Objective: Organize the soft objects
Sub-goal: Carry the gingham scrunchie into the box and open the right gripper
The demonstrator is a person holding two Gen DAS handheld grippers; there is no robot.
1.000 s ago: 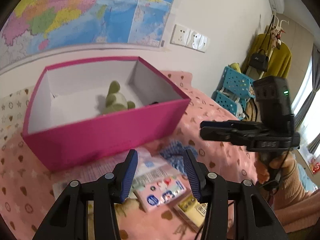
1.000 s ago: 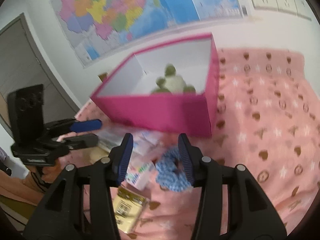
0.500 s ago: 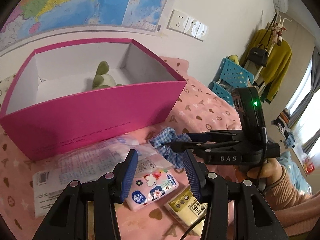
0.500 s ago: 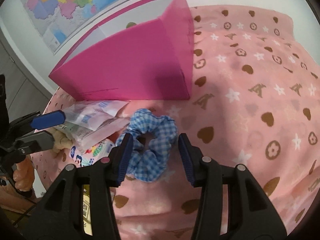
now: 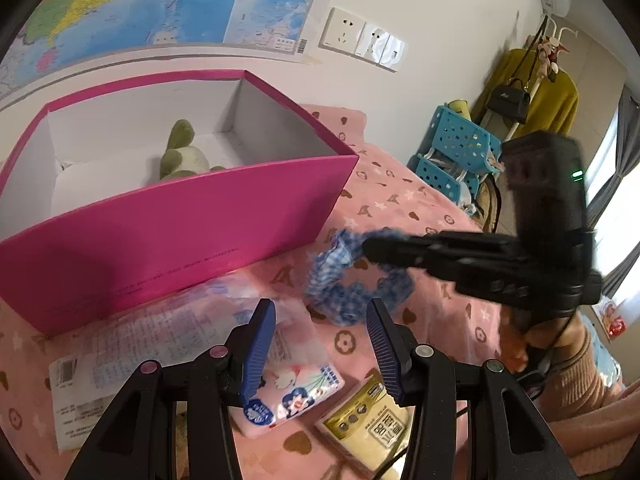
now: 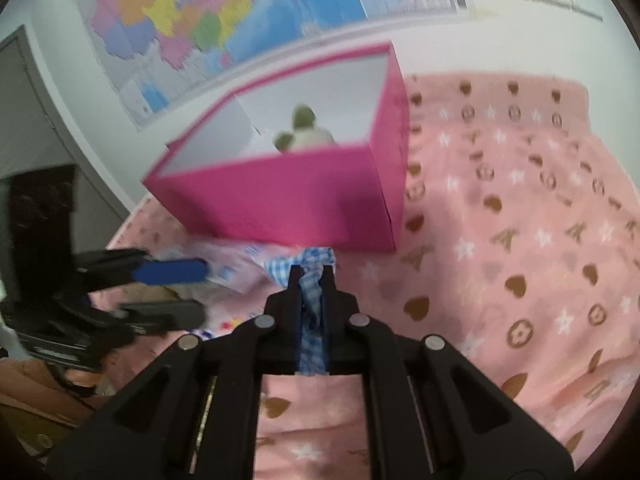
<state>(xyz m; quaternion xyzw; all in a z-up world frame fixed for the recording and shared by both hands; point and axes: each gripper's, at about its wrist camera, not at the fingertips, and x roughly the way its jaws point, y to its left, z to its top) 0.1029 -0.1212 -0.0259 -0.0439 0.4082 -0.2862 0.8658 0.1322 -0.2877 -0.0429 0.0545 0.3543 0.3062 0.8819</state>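
Observation:
A blue checked scrunchie (image 5: 352, 288) hangs from my right gripper (image 5: 366, 246), which is shut on it just above the pink bedspread; it also shows between the closed fingers in the right wrist view (image 6: 312, 292). My right gripper (image 6: 312, 270) sits in front of the pink box (image 6: 288, 196). The pink box (image 5: 168, 224) holds a green and white plush toy (image 5: 182, 156), also seen in the right wrist view (image 6: 304, 132). My left gripper (image 5: 320, 344) is open and empty above a tissue pack (image 5: 288, 396); it also shows in the right wrist view (image 6: 168, 292).
A clear plastic bag with printed paper (image 5: 132, 344) lies in front of the box. A yellow packet (image 5: 372, 424) lies beside the tissue pack. Blue plastic baskets (image 5: 456, 156) and a coat rack (image 5: 536, 88) stand at the right beyond the bed. A map covers the wall (image 5: 160, 4).
My right gripper closed on the scrunchie and lifted it off the bedspread, tilting up toward the box. My left gripper stayed open over the tissue pack.

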